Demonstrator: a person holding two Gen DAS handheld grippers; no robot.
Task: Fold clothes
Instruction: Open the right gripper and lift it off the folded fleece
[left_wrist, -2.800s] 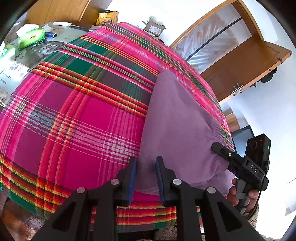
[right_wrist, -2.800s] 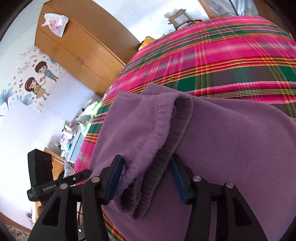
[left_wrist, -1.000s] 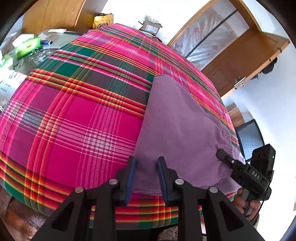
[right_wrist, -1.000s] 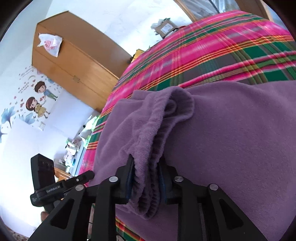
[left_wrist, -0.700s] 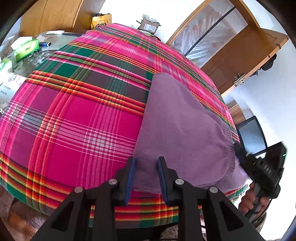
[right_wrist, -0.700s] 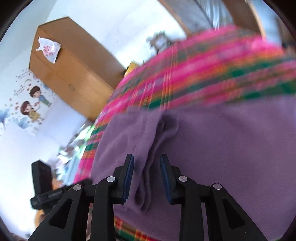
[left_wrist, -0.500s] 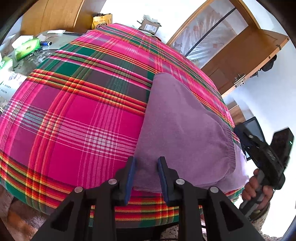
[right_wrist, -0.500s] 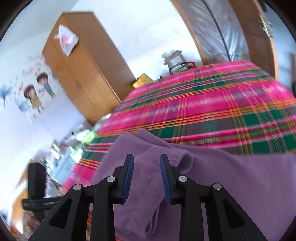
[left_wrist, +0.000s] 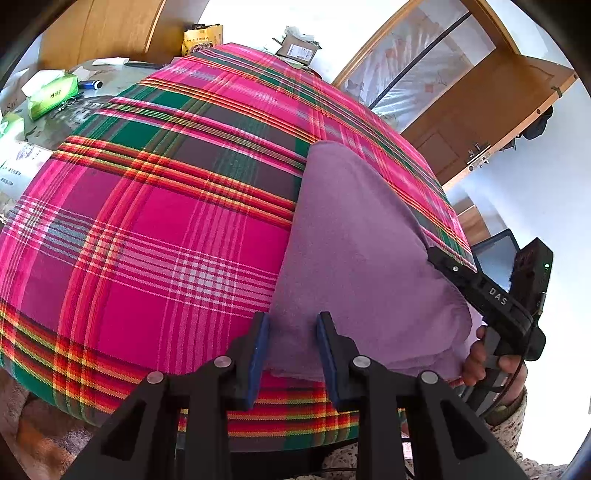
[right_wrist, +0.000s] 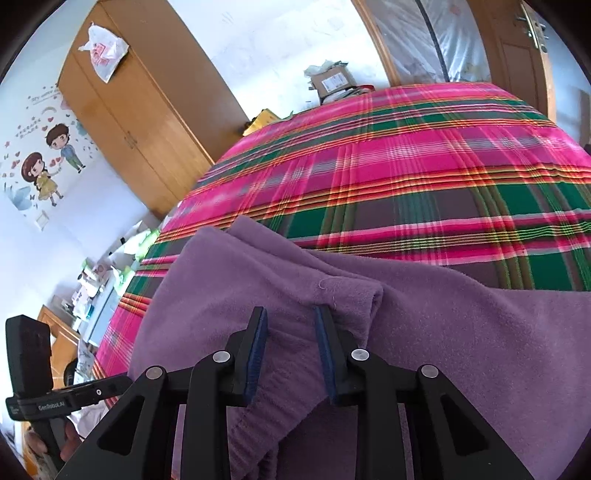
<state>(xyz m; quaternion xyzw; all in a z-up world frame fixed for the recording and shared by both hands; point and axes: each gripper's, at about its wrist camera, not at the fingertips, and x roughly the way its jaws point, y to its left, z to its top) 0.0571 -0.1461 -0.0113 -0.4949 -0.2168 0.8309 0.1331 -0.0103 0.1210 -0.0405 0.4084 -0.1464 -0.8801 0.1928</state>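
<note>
**Purple fleece garment at the near edge of the plaid bed, 2 grippers at its hem**

A soft purple fleece garment (left_wrist: 354, 258) lies on a bed covered with a pink, green and orange plaid cloth (left_wrist: 155, 229), at the near edge of the bed and toward its right side in the left wrist view. It is doubled over: in the right wrist view an upper layer ends in a rounded, ribbed fold (right_wrist: 354, 295) lying across a flatter layer beneath.

The left gripper (left_wrist: 291, 343), black with blue pads, sits at the near left corner of the garment. Its jaws stand about half apart, and the edge of the fleece runs between them. Whether the pads actually press on the cloth cannot be told.

The right gripper (right_wrist: 290, 343), also black with blue pads, is above the ribbed fold at the garment's near right end. Its jaws are closing, with fleece showing in the gap between them; the pads look clear of the cloth. In the left wrist view this gripper appears at the right, held in a hand (left_wrist: 487, 362) at the garment's bulging corner.

A wooden wardrobe (right_wrist: 147, 122) stands against the wall behind the bed, and a cluttered side table (left_wrist: 55, 107) is at the bed's far left.
</note>
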